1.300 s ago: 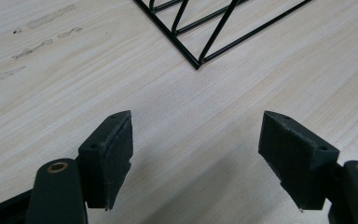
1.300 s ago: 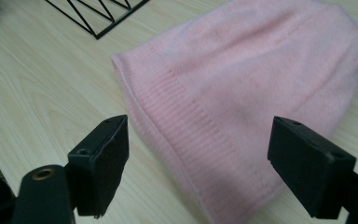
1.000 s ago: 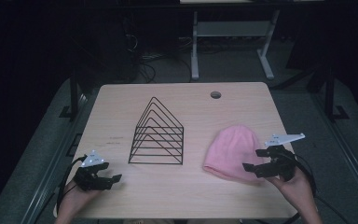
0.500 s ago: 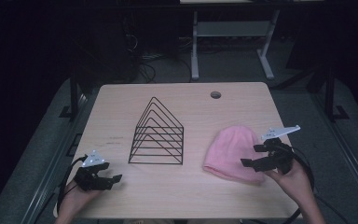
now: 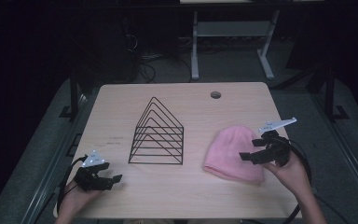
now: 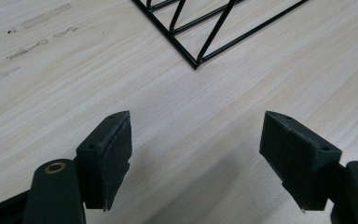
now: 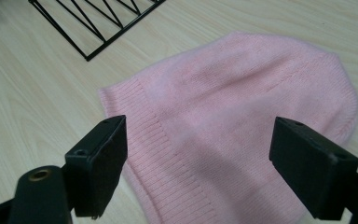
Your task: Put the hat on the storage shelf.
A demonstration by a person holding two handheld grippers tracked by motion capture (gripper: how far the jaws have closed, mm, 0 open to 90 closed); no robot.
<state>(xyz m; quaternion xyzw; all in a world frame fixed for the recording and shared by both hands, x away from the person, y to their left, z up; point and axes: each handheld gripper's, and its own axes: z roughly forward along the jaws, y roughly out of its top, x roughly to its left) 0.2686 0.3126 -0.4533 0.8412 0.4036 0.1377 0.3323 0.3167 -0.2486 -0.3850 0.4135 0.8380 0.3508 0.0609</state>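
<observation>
- A pink knitted hat point(image 5: 234, 153) is seen lying flat on the right half of the wooden table point(image 5: 182, 196), its ribbed brim turned toward the near edge and its rounded crown toward the far side.
- The right gripper point(image 5: 251, 156) is held just over the near right part of the hat, with its jaws pointed left across the knit.
- In the right gripper view the two black jaws are spread wide apart; the hat point(image 7: 242, 126) is seen between and beyond them, and nothing is clamped.
- The ribbed brim is shown at the left jaw in that view, while the plain crown runs off toward the right jaw.
- A black wire rack point(image 5: 157, 135) of nested triangular frames stands upright at the middle of the table, just left of the hat and apart from it.
- The left gripper point(image 5: 106, 179) is held low at the near left corner of the table, well apart from the hat.
- In the left gripper view its jaws are likewise held wide open over bare wood, and a near corner of the rack point(image 6: 196, 44) is seen beyond them, untouched.
- A round cable hole point(image 5: 216, 94) is set in the far right part of the tabletop.
</observation>
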